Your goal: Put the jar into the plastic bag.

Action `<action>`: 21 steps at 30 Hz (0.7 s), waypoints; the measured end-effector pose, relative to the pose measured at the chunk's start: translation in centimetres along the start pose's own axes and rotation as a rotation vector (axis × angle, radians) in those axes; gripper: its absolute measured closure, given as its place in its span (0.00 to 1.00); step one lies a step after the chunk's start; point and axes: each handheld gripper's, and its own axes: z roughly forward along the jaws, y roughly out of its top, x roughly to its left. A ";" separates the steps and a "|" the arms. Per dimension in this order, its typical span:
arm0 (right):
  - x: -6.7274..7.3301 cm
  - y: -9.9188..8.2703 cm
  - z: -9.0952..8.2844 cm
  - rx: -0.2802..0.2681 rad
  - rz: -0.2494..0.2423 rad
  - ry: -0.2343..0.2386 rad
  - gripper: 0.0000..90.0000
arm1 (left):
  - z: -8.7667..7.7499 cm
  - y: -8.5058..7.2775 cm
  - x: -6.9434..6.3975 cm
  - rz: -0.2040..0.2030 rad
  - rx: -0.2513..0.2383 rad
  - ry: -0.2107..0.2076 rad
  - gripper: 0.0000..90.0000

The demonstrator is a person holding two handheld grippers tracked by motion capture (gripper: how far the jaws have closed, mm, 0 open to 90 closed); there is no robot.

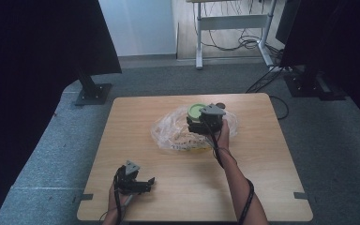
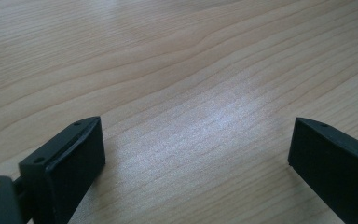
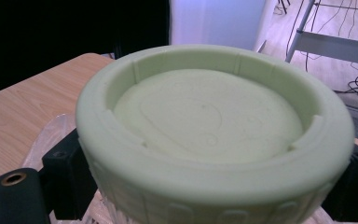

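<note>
One pale green lid point(image 3: 214, 135), upside down (rim upward), fills the right tool's point(image 1: 198, 121) view, clamped between its two jaws. It hangs over one clear plastic bag point(image 1: 171, 133) mid-counter point(image 1: 262, 187). Lower left, the left tool point(image 1: 145, 183) gapes wide, empty.

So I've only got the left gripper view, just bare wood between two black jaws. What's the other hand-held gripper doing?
Observer: The right hand-held gripper has its jaws closed on either side of a pale green lid.
Operator: Where on the table is that?
Observer: Toward the far middle of the table, above a crumpled clear plastic bag.
Operator: And where am I relative to it?
Observer: Your left hand-held gripper sits near the front left edge, jaws open, well apart from the bag.
</note>
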 end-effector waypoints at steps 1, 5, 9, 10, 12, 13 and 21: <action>0.0 0.0 0.2 0.001 0.003 -0.002 0.12 | 0.0 0.0 0.0 0.000 0.000 0.000 0.04; 0.1 -0.2 1.0 0.007 0.009 -0.005 0.12 | 0.0 0.0 0.0 0.002 0.001 0.000 0.04; 0.5 -0.4 1.9 0.017 0.009 -0.009 0.12 | 0.0 0.0 0.0 0.001 0.001 -0.001 0.04; 0.8 -0.5 2.4 0.026 0.001 -0.010 0.12 | 0.0 0.0 0.0 0.001 0.000 -0.001 0.04; 1.0 -0.6 2.9 0.035 -0.006 -0.013 0.12 | 0.0 0.0 0.0 0.001 0.001 -0.001 0.04; 1.0 -0.6 2.9 0.035 -0.006 -0.013 0.12 | 0.0 0.0 0.0 0.001 0.001 -0.001 0.04; 1.6 -1.0 4.5 0.050 -0.001 -0.023 0.12 | 0.0 0.0 0.0 0.003 0.001 0.000 0.04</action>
